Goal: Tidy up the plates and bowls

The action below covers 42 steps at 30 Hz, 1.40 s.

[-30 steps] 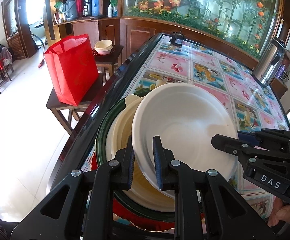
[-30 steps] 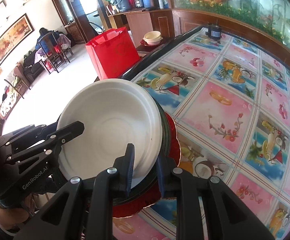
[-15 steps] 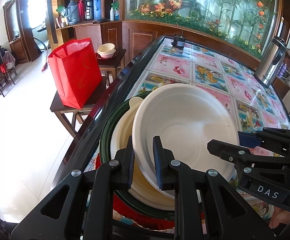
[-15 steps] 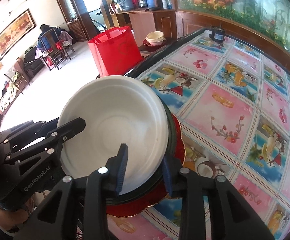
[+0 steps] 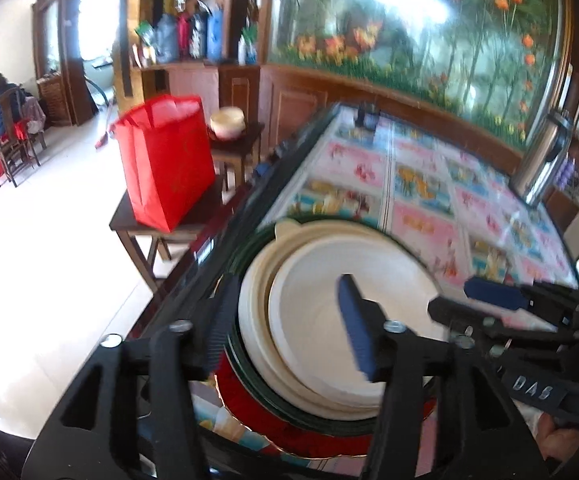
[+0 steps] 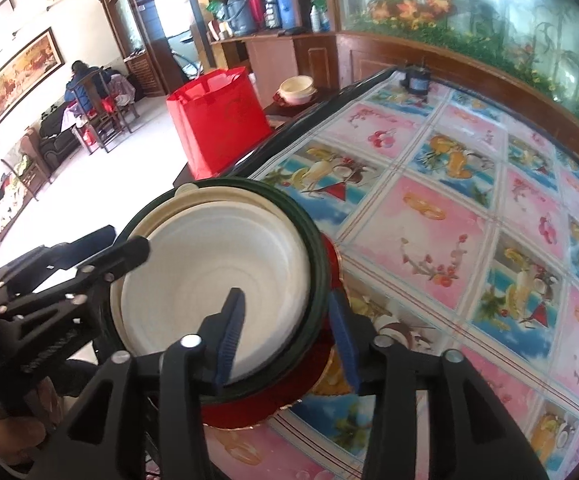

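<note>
Fingers [image 6: 231, 330] astride nested white bowl [image 6: 213, 276]

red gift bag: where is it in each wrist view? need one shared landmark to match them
Left wrist: red bag sits left of centre, upper half, on a dark wooden side table beside the big table.
Right wrist: red bag sits upper centre-left, just beyond the stacked dishes.
Shared landmark: the cream bowl on the next small table, just right of the bag in both.
</note>
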Tool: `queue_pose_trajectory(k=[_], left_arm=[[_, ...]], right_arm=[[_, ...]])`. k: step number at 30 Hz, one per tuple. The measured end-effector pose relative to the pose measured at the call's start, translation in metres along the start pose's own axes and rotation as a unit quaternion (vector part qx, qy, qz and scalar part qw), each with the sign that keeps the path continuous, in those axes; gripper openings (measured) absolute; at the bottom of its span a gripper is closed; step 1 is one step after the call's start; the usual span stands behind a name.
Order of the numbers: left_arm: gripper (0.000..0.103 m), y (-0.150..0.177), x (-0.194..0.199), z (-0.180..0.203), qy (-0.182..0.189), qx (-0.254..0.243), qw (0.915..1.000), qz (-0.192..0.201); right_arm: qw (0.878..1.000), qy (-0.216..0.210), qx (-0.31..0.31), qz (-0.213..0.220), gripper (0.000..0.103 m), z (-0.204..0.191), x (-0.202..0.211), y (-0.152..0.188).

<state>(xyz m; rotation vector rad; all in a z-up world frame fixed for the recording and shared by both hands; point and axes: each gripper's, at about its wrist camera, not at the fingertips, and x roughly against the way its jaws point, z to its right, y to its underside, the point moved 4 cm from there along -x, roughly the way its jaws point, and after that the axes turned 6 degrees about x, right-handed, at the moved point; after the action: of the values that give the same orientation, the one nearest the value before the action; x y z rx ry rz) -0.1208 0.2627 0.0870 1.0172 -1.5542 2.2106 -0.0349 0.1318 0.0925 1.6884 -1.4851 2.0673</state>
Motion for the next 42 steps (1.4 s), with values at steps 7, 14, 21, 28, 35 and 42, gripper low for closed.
queue_pose_trajectory(k=[7,14,21,28,35,42], left_arm=[[0.069,0.004,0.023,0.008,-0.002,0.009,0.9988,0.048],[0.069,0.025,0.021,0.017,-0.006,-0.010,0.9986,0.051],[0.069,0.033,0.021,0.015,-0.019,-0.014,0.9987,0.045],[0.085,0.036,0.030,0.020,-0.074,-0.048,0.9932,0.075],[0.085,0.037,0.018,0.012,-0.023,-0.024,0.9988,0.036],[0.085,0.040,0.023,0.021,-0.026,-0.048,0.9974,0.047]], right_arm=[[0.995,0.079,-0.002,0.062,0.081,0.001,0.025,0.020],[0.990,0.103,-0.039,0.085,0.081,0.015,0.033,0.040],[0.990,0.090,-0.059,0.088,0.081,0.022,0.036,0.052],[0.990,0.083,-0.063,0.092,0.081,0.021,0.038,0.055],[0.991,0.079,-0.065,0.090,0.081,0.021,0.037,0.057],[0.992,0.074,-0.064,0.084,0.081,0.020,0.033,0.057]])
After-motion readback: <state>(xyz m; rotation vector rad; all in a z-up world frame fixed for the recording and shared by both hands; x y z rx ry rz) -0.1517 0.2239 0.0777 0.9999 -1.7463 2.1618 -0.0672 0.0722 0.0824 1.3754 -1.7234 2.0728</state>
